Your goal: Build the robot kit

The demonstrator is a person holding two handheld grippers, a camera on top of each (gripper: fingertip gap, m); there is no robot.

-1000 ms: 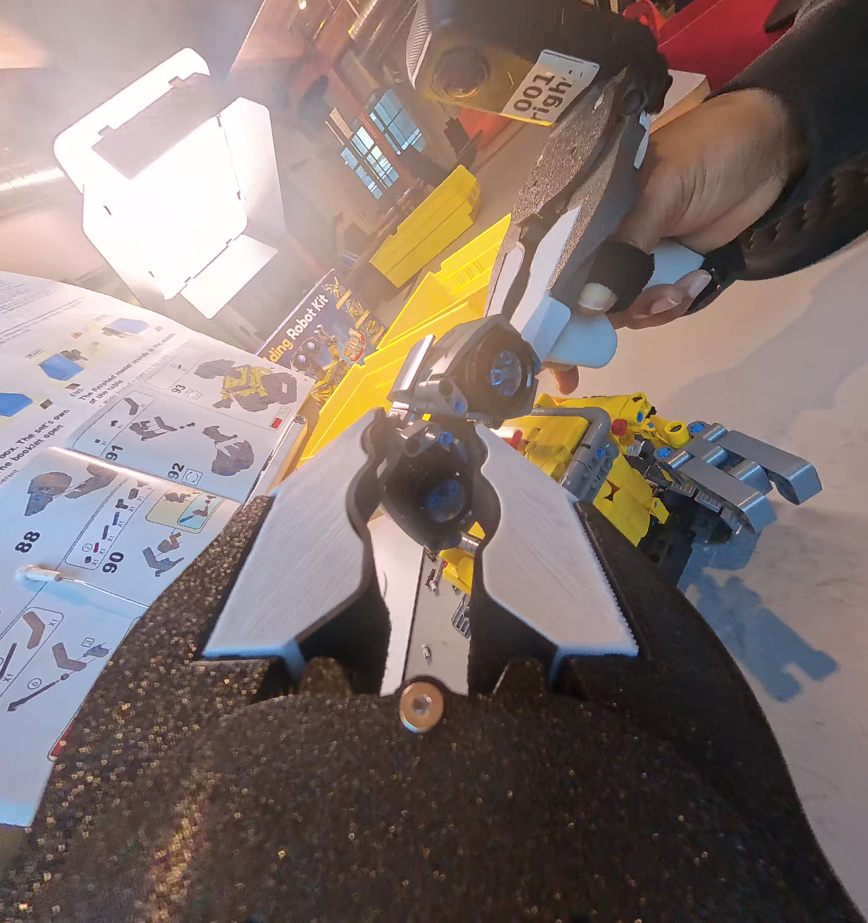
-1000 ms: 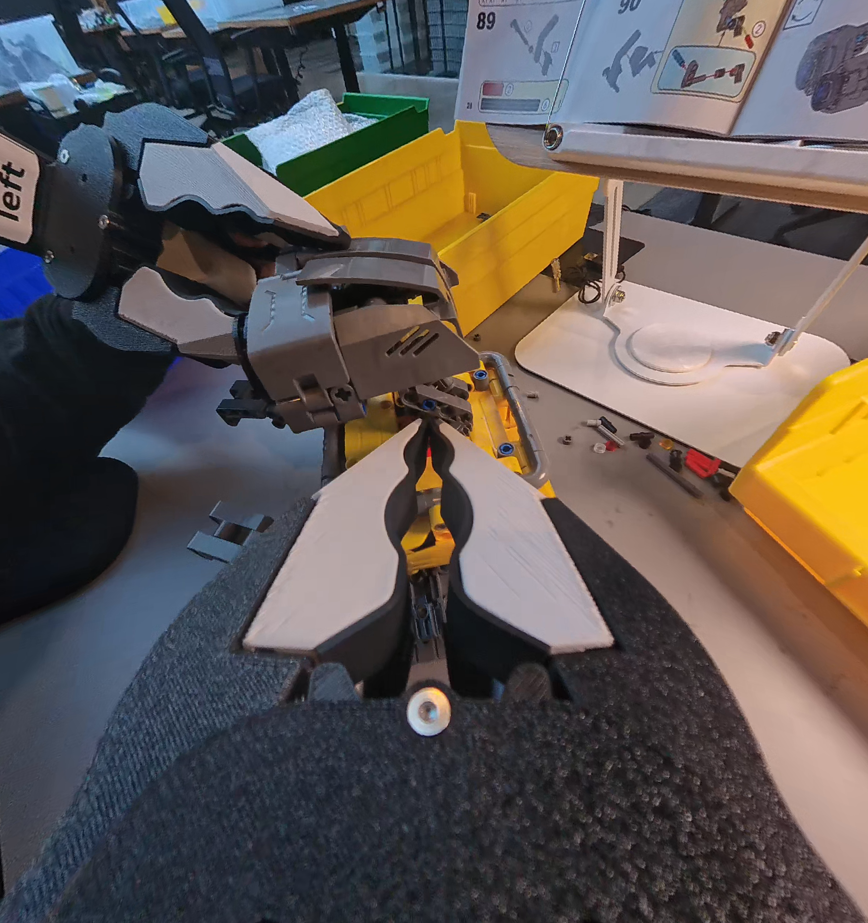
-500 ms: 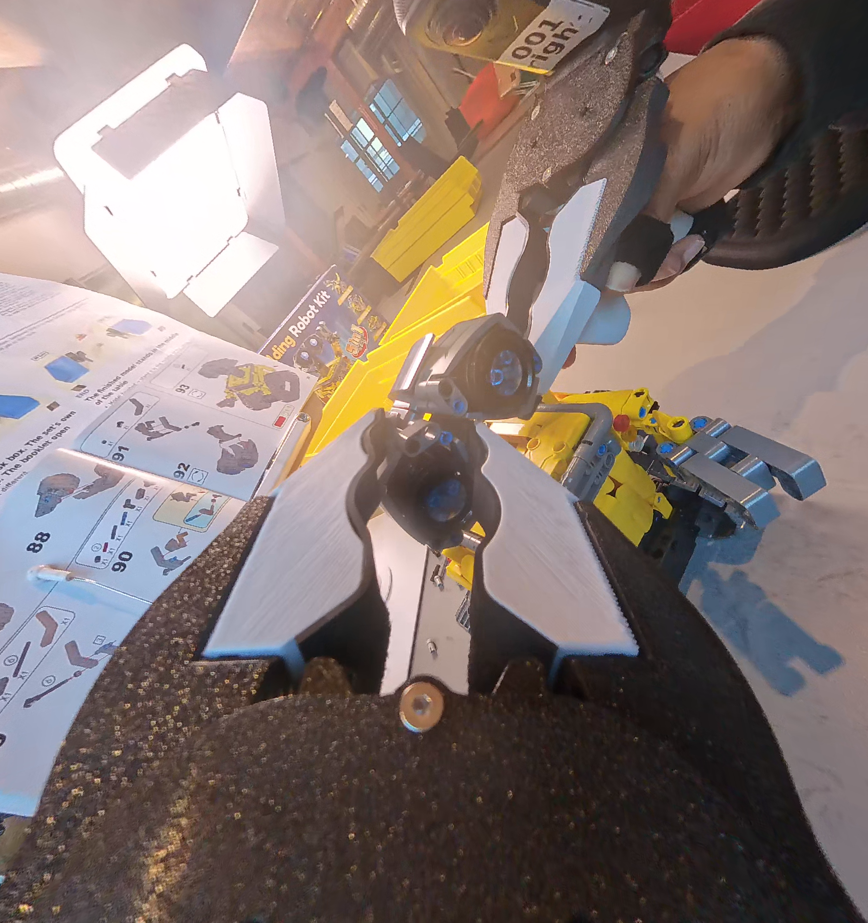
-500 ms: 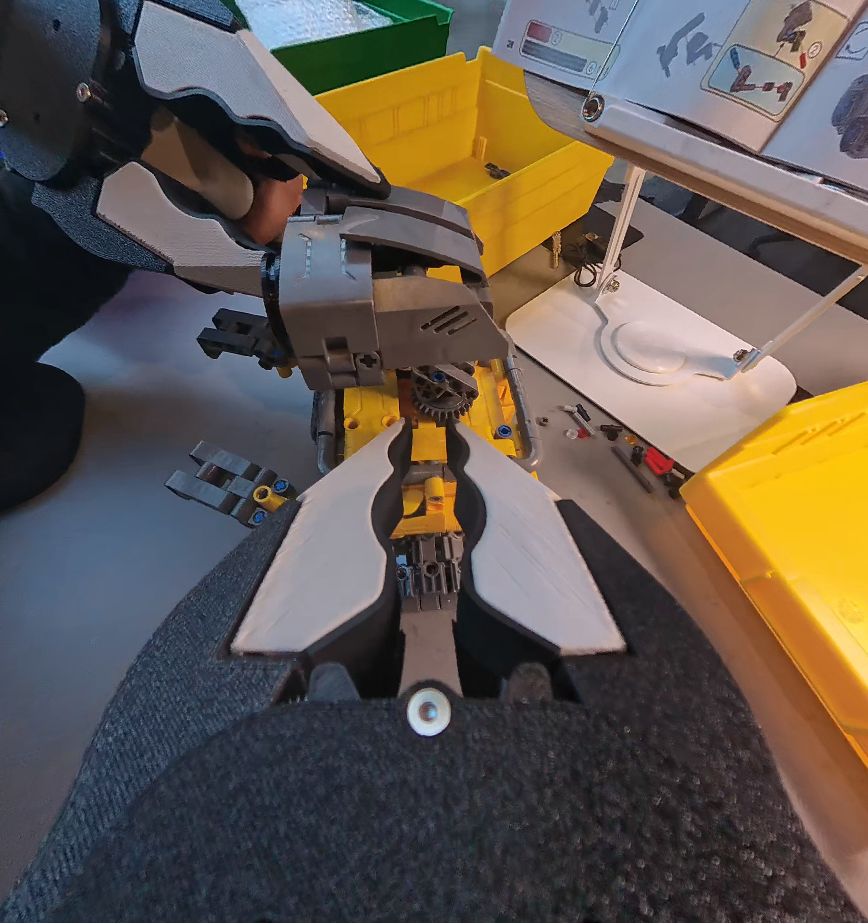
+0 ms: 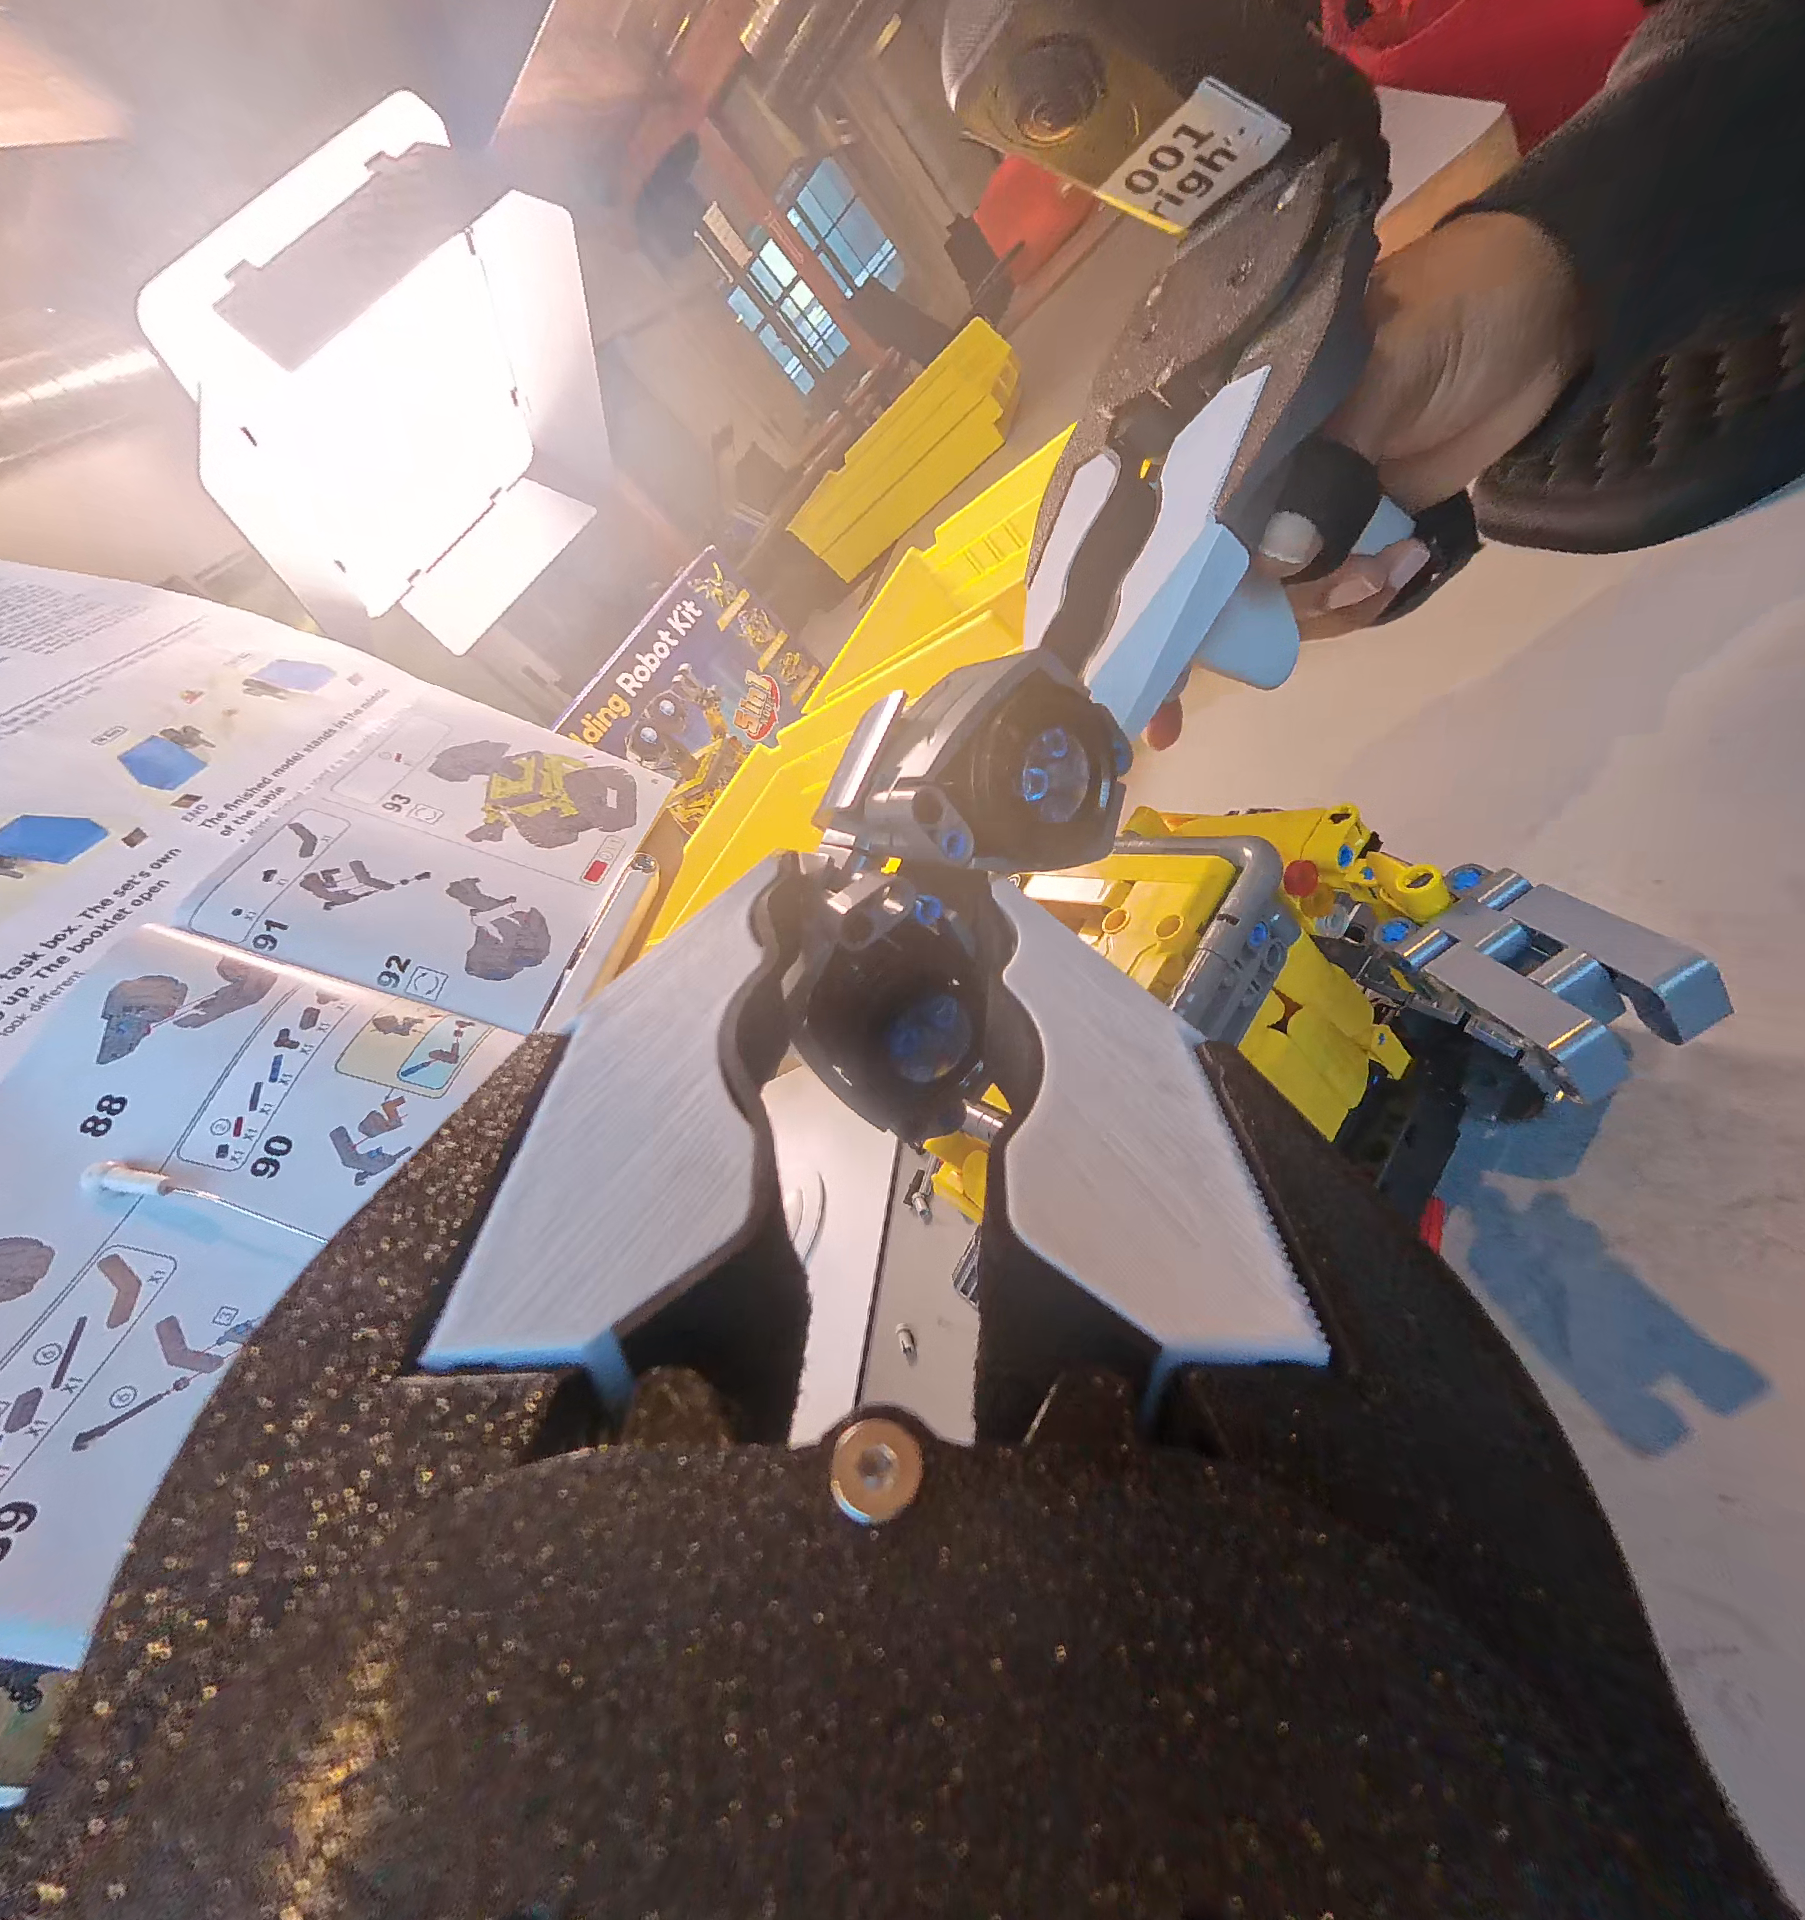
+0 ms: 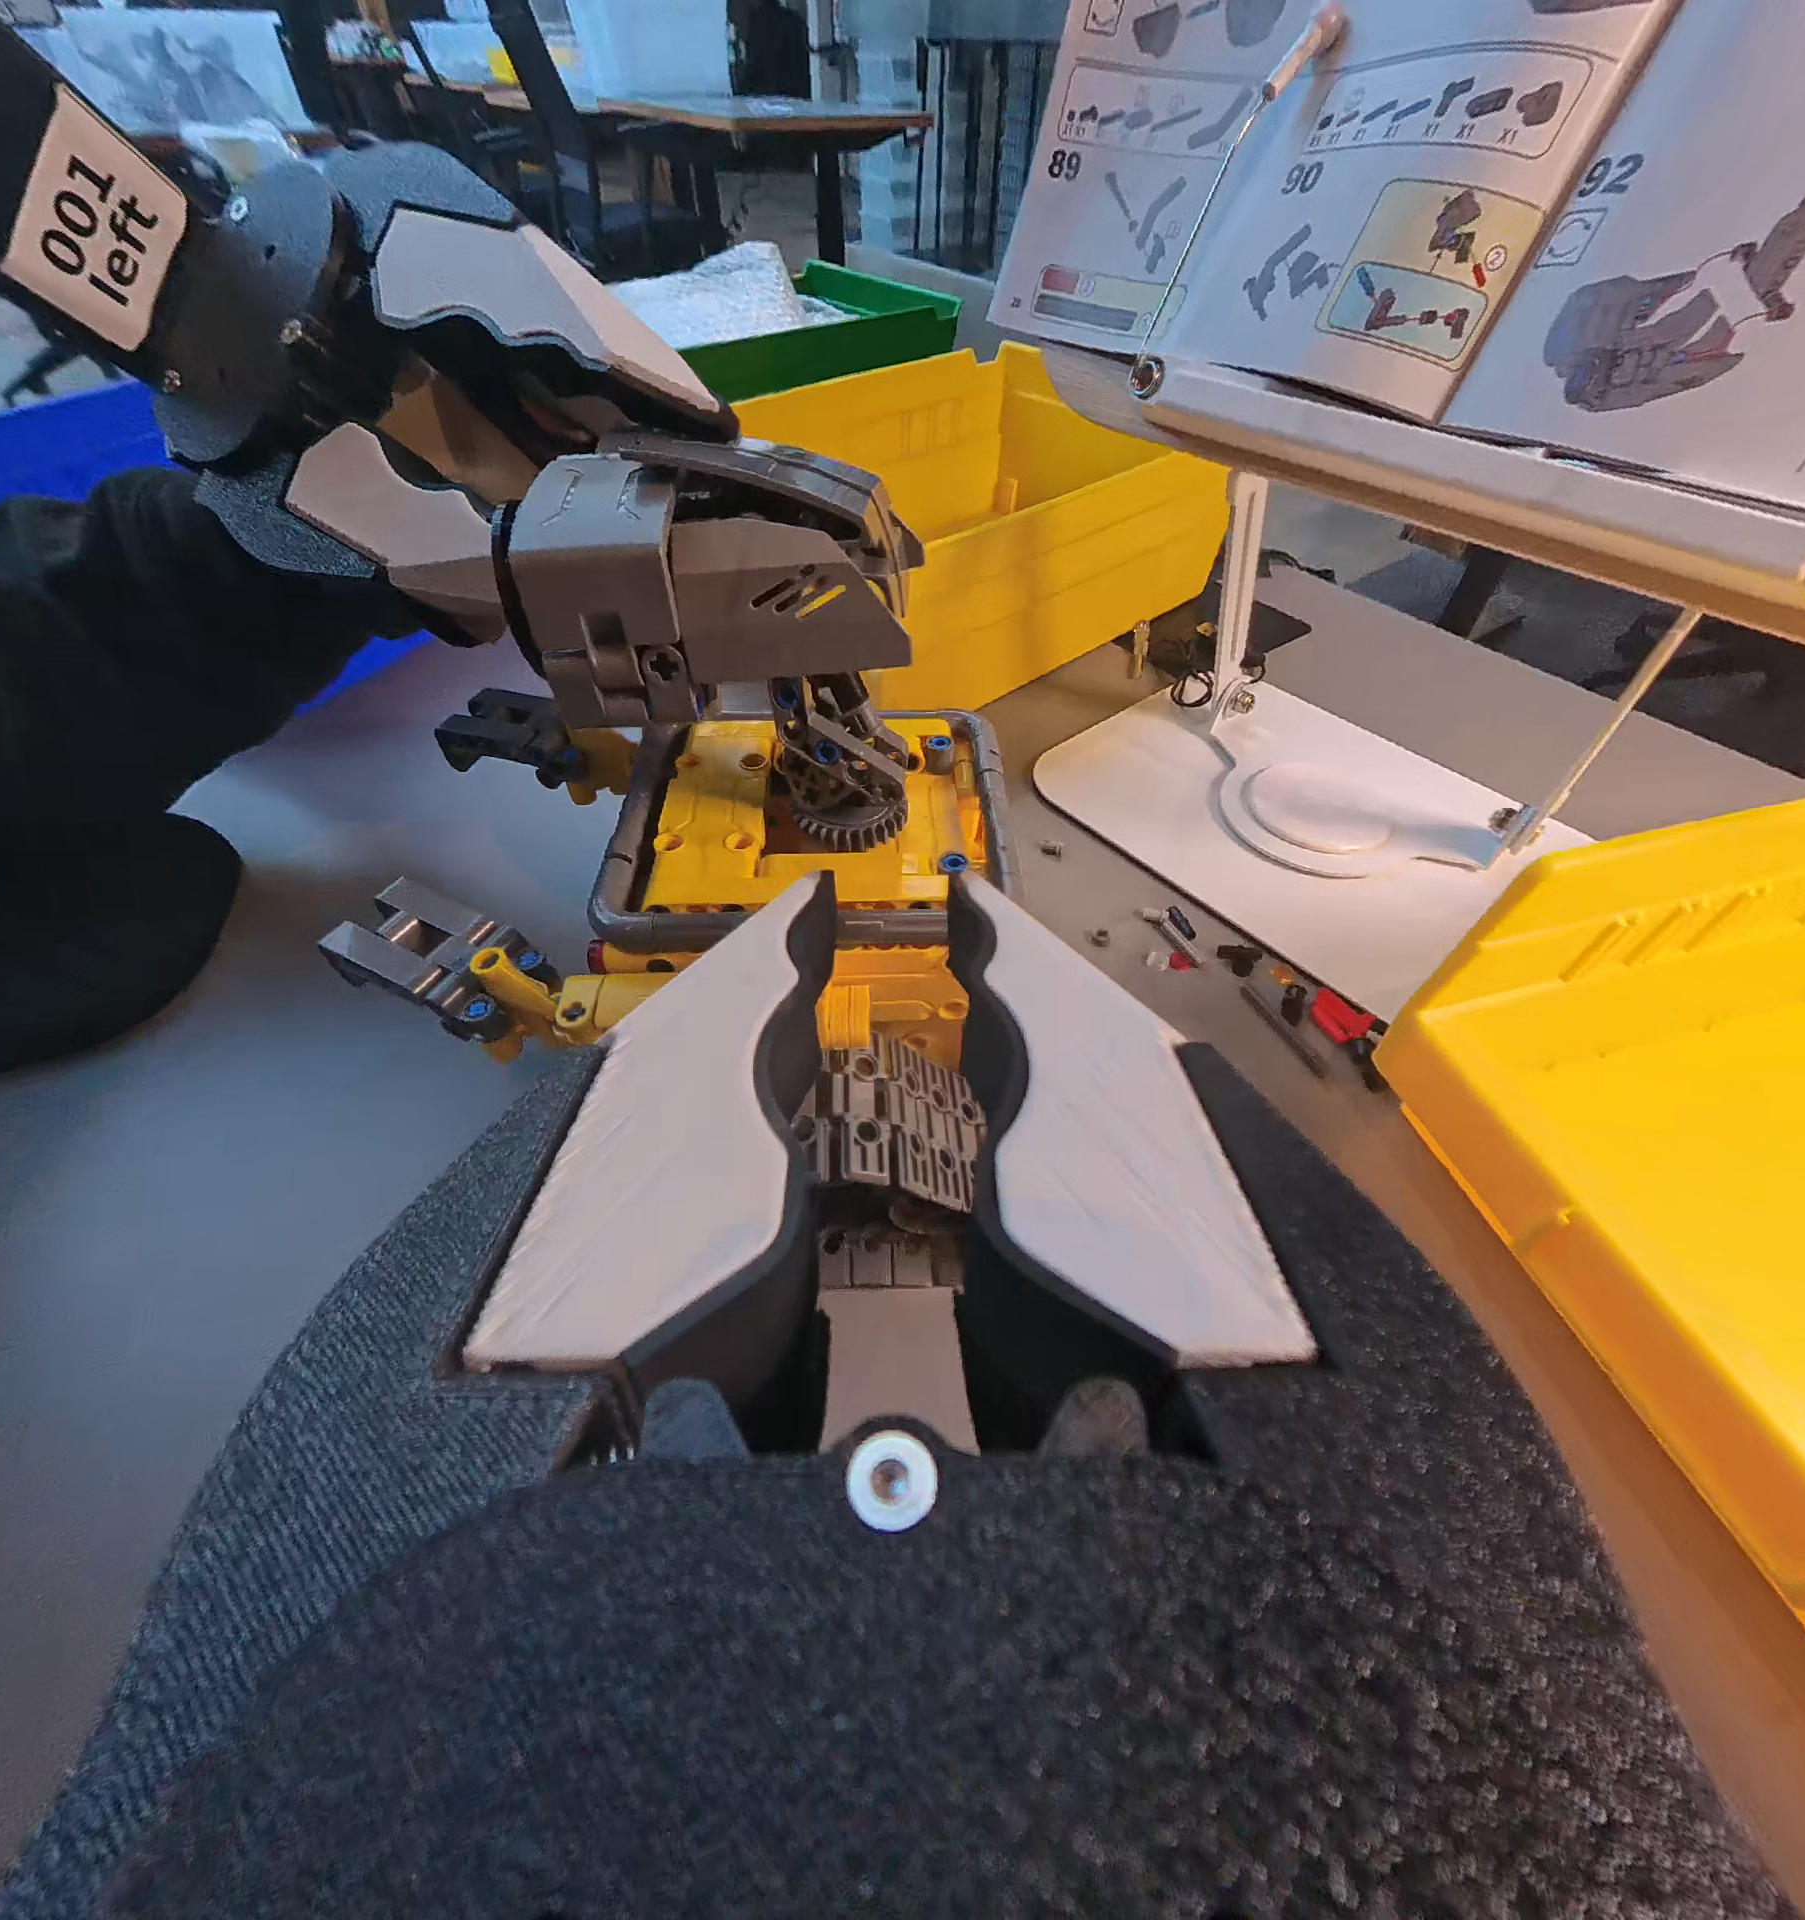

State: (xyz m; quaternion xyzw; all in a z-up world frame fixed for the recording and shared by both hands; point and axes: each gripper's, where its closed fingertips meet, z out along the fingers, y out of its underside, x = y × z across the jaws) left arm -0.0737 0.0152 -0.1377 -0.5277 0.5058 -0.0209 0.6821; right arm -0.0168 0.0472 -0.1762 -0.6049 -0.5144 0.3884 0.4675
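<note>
Grey head assembly (image 5: 991, 790) of the toy-brick robot model sits clamped in the left tool (image 5: 877, 935). In the left wrist view its two round lens-like barrels fill the gap between the fingers, which press on the lower barrel from both sides. Beyond it the yellow model body (image 5: 1293, 997) stands on the desk (image 5: 1656, 727), a grey claw arm (image 5: 1563, 966) reaching out to the side. The right tool (image 5: 1116, 582), held in a person's hand (image 5: 1449, 343), hangs above the head assembly with its tips just beside the upper barrel; whether they touch cannot be told. An instruction booklet (image 5: 254, 935) lies open on the left, with a kit box (image 5: 690, 675) and a bright lamp panel (image 5: 378, 343) behind.

In the right wrist view the right tool (image 6: 890, 904) is released, its fingers parted over the model body (image 6: 732, 821) and gripping nothing; grey tread links (image 6: 898, 1122) show between them. This view alone shows the head assembly (image 6: 711, 582) from the side, tilted and raised, its neck ending in a gear (image 6: 841, 821) at the square opening in the body's top. It also shows small loose parts (image 6: 1282, 987) by the booklet stand's white base (image 6: 1293, 810), a yellow bin (image 6: 1033, 540) and a green bin (image 6: 856, 322) toward the desk's far edge, and another yellow bin (image 6: 1656, 1091) at its right edge.
</note>
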